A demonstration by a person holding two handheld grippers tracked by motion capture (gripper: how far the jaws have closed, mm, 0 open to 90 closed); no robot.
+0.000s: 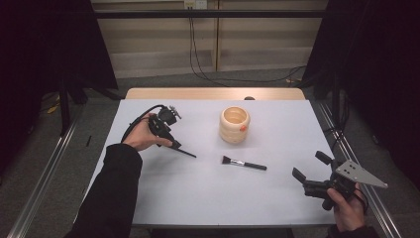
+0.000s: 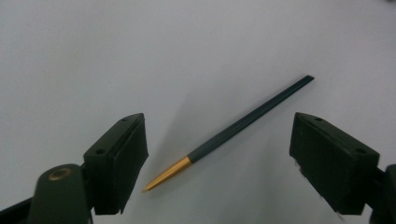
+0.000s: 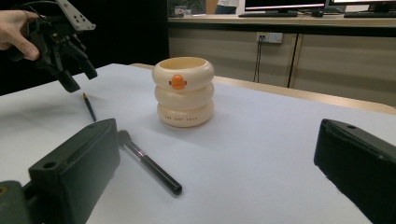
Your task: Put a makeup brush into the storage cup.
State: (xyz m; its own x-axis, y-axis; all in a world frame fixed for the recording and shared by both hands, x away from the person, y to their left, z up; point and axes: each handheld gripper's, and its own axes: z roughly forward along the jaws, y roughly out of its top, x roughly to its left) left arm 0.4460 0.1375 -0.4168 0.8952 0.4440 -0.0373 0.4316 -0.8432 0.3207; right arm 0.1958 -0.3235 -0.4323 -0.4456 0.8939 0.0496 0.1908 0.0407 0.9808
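Left gripper (image 1: 174,144) hovers left of the cream pot (image 1: 235,124), tips angled down at the thin dark pencil-like brush (image 1: 185,151), which lies flat on the grey mat (image 1: 208,193). Jaws wide, not touching it; in the left gripper view the thin brush (image 2: 233,130), gold-tipped, sits between them on the mat. Makeup brush (image 1: 243,163) lies just in front of the pot, bristles pointing left. Right gripper (image 1: 311,172) rests well right of the pot and nearer the person, jaws wide apart, nothing between them.
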